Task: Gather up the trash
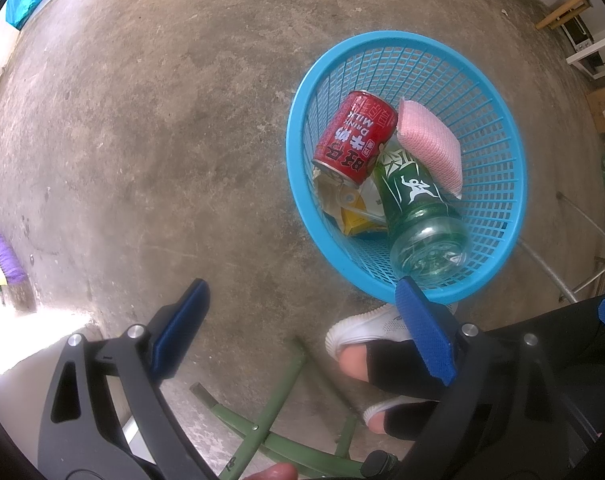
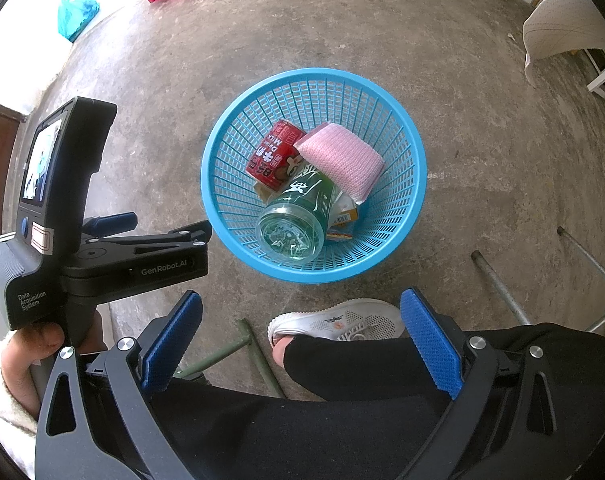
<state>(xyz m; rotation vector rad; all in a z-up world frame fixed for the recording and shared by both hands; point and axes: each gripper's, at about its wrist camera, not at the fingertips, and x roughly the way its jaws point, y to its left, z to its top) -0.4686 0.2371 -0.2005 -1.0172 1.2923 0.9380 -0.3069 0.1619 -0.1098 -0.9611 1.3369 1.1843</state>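
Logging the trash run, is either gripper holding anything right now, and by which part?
Nothing is held. The left gripper and right gripper are both open and empty, apart from the blue basket.

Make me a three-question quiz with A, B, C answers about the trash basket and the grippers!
1. Where is the red can?
A. on the floor
B. inside the blue basket
C. in a gripper

2. What colour is the sponge?
A. pink
B. yellow
C. black

3. How are the left gripper and right gripper?
A. both shut on trash
B. one holds the green bottle
C. both open and empty

Answers:
1 B, the can lies among the trash within the basket's walls.
2 A, it shows pink beside the can.
3 C, each gripper's blue fingers stand wide apart with nothing between them.
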